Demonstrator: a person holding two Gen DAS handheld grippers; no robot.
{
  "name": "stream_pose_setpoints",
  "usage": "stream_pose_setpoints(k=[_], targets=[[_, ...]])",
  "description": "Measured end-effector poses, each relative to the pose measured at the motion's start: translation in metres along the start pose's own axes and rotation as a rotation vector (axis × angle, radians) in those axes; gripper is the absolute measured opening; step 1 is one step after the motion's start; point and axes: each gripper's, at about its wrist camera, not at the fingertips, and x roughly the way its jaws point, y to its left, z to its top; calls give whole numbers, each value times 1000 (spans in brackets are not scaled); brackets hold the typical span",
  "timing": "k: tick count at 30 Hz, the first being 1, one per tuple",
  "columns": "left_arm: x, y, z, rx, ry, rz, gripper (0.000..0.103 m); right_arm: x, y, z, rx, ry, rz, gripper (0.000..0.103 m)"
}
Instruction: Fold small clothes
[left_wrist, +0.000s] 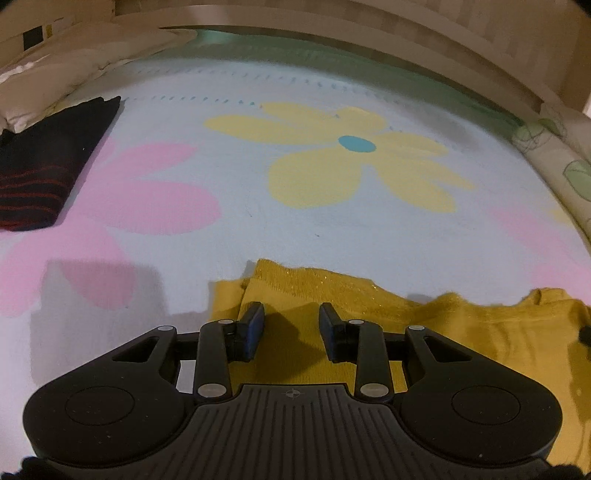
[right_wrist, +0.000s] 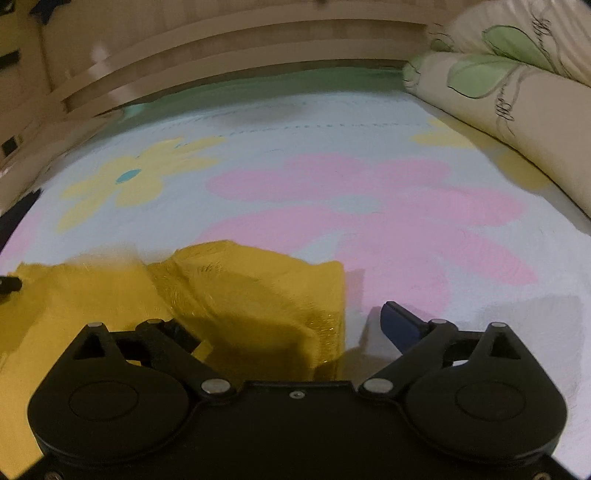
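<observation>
Yellow garment (left_wrist: 369, 314) near folded dark garment (left_wrist: 48, 166)

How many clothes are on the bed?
2. The yellow garment lies near, under the left gripper and right gripper. The dark striped garment lies folded at the far left. Others may lie out of view.

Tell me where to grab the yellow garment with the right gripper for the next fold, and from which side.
Probably take the yellow garment at its raised, already doubled right-hand edge, coming in from the bare sheet on the right. That edge stands up, and the open right gripper already straddles it.
</observation>
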Motion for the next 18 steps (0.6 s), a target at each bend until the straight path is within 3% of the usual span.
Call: stream_pose_setpoints(k=[11, 17, 18], targets=[[-28, 5, -17, -2, -16, -18, 37, -20, -38, 12, 174, -44, -22, 99], [-17, 23, -26, 13, -33, 109, 44, -21, -44, 9, 203, -28, -17, 99], [-16, 28, -26, 0, -45, 103, 44, -20, -43, 9, 197, -25, -13, 99]])
